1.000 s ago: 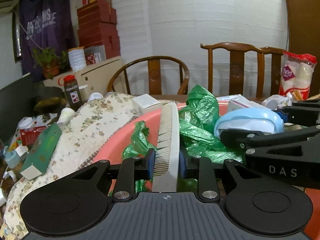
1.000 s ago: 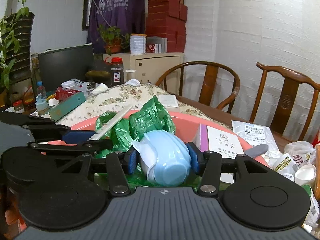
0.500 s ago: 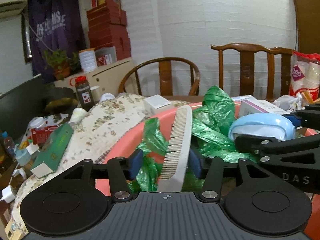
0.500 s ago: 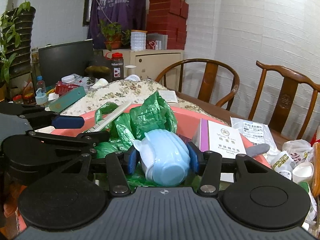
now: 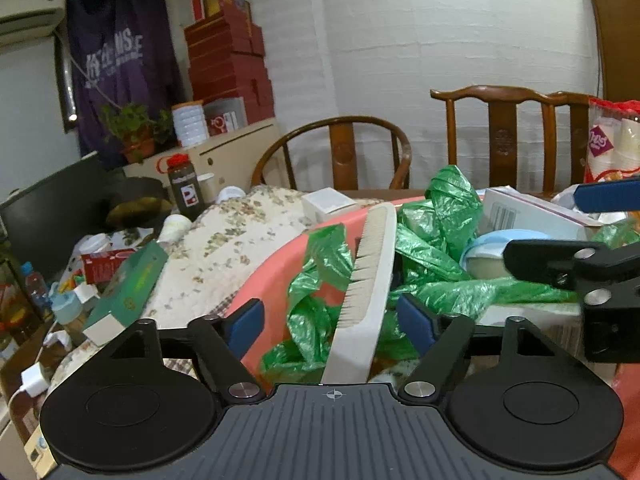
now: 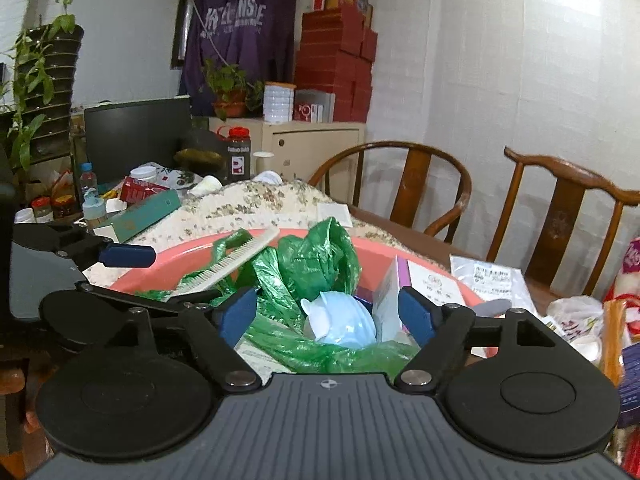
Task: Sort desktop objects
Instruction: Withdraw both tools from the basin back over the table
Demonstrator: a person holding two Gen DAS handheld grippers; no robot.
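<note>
Seen from the left wrist: white comb (image 5: 366,280) propped in the pink basin (image 5: 276,272), long axis running from 6 toward 12 o'clock, teeth facing 9. Left gripper (image 5: 332,322) spread wide, pads clear of the comb on both sides. Right gripper (image 6: 328,316) equally wide, gripping nothing, light blue cup (image 6: 342,322) lying between its pads among green plastic bags (image 6: 316,256).

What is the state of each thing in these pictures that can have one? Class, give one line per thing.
Left claw: open, jaws apart either side of the comb.
Right claw: open, cup loose between its jaws.
Comb: lying tilted in the basin.
Blue cup: tipped on its side.
Pink basin: filled.
Green bag: crumpled.
Dark bottle: capped, upright.
</note>
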